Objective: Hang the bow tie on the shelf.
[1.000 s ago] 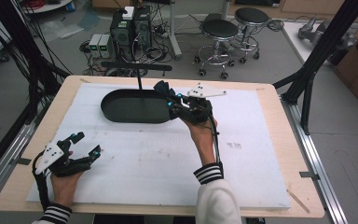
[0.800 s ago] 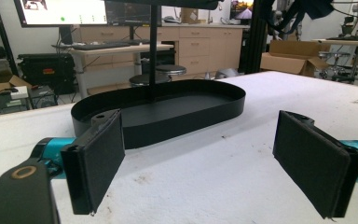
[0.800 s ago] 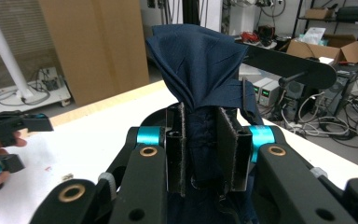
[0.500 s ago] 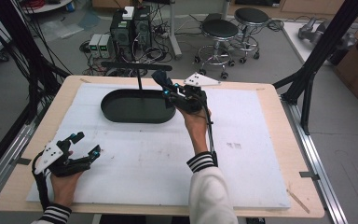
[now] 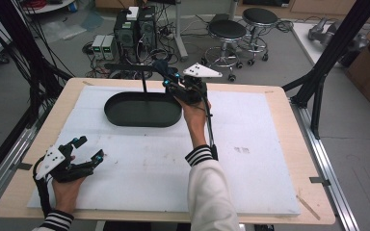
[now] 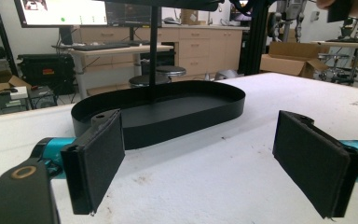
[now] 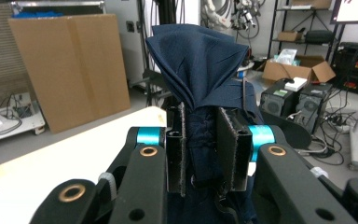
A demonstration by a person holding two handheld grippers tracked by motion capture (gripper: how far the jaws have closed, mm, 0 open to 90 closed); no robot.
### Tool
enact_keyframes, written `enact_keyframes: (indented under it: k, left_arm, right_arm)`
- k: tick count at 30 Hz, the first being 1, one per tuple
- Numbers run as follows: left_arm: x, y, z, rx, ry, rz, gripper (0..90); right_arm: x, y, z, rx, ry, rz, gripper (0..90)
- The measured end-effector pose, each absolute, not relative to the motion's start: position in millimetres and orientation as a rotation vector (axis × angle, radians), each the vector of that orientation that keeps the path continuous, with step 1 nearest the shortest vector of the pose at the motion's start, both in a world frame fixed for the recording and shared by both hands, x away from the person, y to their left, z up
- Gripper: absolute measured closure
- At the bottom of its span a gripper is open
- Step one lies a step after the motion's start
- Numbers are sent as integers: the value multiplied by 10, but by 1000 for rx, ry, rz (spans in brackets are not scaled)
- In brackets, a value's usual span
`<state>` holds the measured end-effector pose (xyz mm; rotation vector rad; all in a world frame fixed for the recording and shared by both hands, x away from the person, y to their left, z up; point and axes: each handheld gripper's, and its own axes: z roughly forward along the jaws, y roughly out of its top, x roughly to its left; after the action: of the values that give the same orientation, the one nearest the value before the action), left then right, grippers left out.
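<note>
Right hand-held gripper (image 7: pixel 200 149) clamped on navy cloth (image 7: pixel 198 60), bunched, above black tray (image 5: pixel 142 109) rim at 1 o'clock. Cloth light, limp, non-slippery; grip at gathered fold. Left hand-held gripper (image 6: pixel 214 163) apart, empty, on counter (image 5: pixel 270 144).
</note>
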<state>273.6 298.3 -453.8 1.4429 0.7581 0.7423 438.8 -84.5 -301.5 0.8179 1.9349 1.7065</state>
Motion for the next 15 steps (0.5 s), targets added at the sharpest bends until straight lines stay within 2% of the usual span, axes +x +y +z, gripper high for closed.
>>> enact_keyframes:
  k: [7,15]
  left_arm:
    - [2737,2986,-4538,1441,758,741,168]
    - [2732,2991,-4539,1439,759,737,168]
  right_arm:
    - [4552,-681,-3004,805,1940,1690,745]
    - [4667,-608,-3142,827,1987,1673,744]
